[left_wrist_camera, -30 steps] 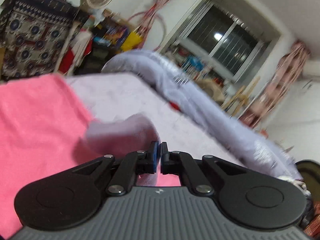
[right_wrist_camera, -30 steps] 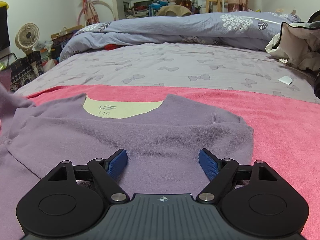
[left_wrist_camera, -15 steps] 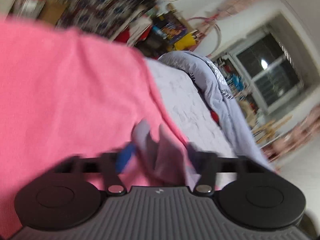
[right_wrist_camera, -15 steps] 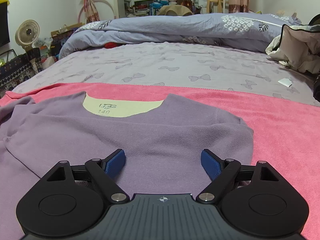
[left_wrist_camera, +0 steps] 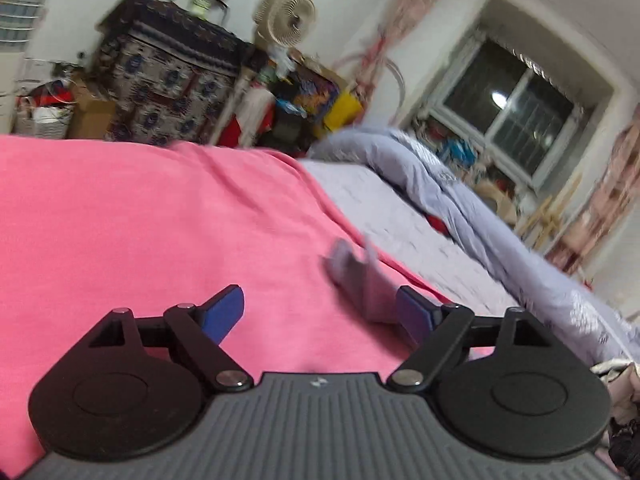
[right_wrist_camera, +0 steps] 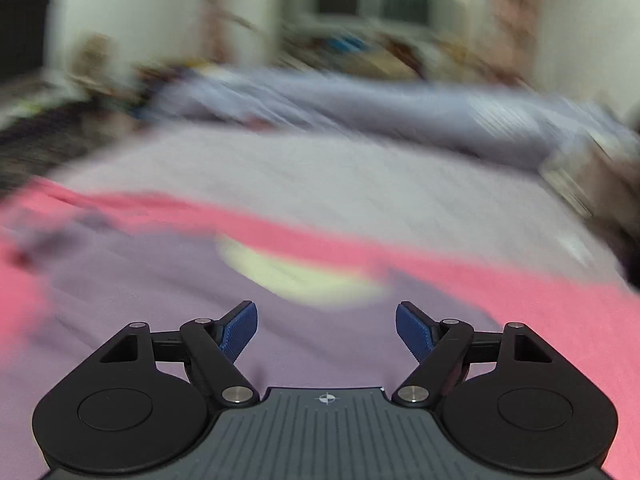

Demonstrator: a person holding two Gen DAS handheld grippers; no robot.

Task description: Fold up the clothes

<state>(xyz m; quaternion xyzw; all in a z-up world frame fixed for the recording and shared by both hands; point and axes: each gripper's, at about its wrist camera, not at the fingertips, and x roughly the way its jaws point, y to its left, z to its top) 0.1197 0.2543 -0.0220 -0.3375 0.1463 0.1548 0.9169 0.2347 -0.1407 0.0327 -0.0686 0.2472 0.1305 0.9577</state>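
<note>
A lilac long-sleeved top (right_wrist_camera: 160,300) lies flat on a pink blanket (right_wrist_camera: 540,312), its pale yellow neck lining (right_wrist_camera: 296,276) facing up; the right wrist view is blurred by motion. My right gripper (right_wrist_camera: 326,330) is open just above the top's body, holding nothing. In the left wrist view a lilac sleeve end (left_wrist_camera: 360,280) rests on the pink blanket (left_wrist_camera: 140,240), just ahead of the right blue pad. My left gripper (left_wrist_camera: 320,314) is open, with only blanket between its fingers.
Past the blanket lies the lilac bedsheet (left_wrist_camera: 384,216), with a rolled grey-blue duvet (left_wrist_camera: 500,240) along its far side. A patterned cloth-covered stand (left_wrist_camera: 168,80), a fan (left_wrist_camera: 286,20) and clutter line the wall beyond the bed's left edge.
My left gripper was shut on the sleeve a second ago; it has opened and the sleeve now lies on the blanket. The right gripper stays open, but its view has swung and blurred.
</note>
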